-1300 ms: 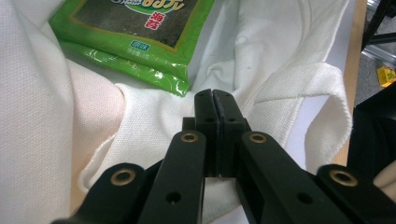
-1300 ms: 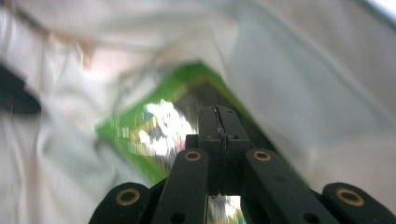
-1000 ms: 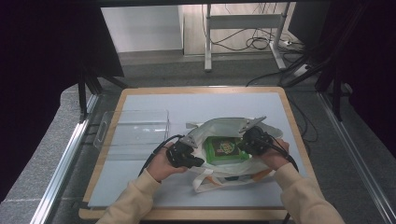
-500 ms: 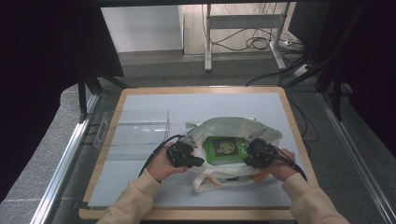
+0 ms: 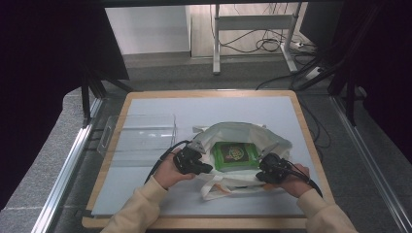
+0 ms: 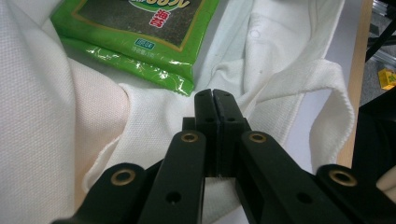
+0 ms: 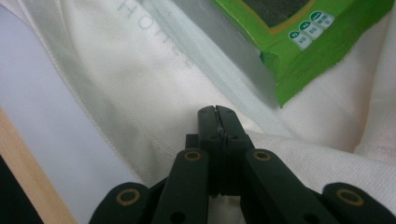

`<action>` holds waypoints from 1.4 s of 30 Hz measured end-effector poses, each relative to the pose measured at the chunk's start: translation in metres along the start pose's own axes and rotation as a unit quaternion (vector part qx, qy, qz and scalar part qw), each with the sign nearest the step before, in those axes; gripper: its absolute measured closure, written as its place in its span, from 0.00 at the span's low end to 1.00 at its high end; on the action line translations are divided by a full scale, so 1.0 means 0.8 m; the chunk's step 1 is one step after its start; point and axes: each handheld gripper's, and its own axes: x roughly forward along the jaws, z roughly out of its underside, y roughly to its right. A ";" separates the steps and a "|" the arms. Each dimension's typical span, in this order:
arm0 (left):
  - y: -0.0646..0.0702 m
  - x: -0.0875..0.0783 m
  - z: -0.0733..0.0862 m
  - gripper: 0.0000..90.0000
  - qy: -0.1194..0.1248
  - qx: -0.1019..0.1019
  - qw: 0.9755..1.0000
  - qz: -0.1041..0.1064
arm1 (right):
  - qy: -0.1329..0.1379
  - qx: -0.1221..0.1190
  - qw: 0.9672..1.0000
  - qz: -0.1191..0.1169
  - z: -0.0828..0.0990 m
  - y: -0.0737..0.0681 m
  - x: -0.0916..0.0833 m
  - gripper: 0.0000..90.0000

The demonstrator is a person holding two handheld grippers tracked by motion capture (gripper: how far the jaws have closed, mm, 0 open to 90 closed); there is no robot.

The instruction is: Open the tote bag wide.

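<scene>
A: Pulled the right gripper (image 5: 261, 174) back toward the near edge of the table (image 5: 160, 104) over the last second; kept the left gripper (image 5: 208, 169) where it was. Spread the mouth of the white cloth bag (image 5: 243, 132) wider that way.

B: Agreed. Shows more of the green packet (image 5: 236, 155) now, lying flat inside the bag, right of the table's middle and closer to the near edge.

A: Jaws?

B: Pressed together on both. Resting right on the bag's cloth, at its left and right rim. Cannot tell whether a fold is caught between them or merely lies beneath.

A: Risks from here?

B: Could lose the rim if only a thin fold is pinched: slack cloth, easy to slip out under a pull. Would let the mouth sag back over the packet.

A: And pulling harder?

B: Might drag the whole bag toward the near edge, packet and all, instead of opening it. Could also snag the loose handle (image 5: 214, 187) trailing on the near side.

A: The clear tray (image 5: 141, 133)?

B: Well apart, by the left edge; no trouble there.
</scene>
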 end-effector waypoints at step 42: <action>0.004 -0.053 0.011 0.94 0.076 -0.016 0.997 -0.020 | 0.182 0.116 0.976 0.022 -0.013 0.030 -0.048 0.71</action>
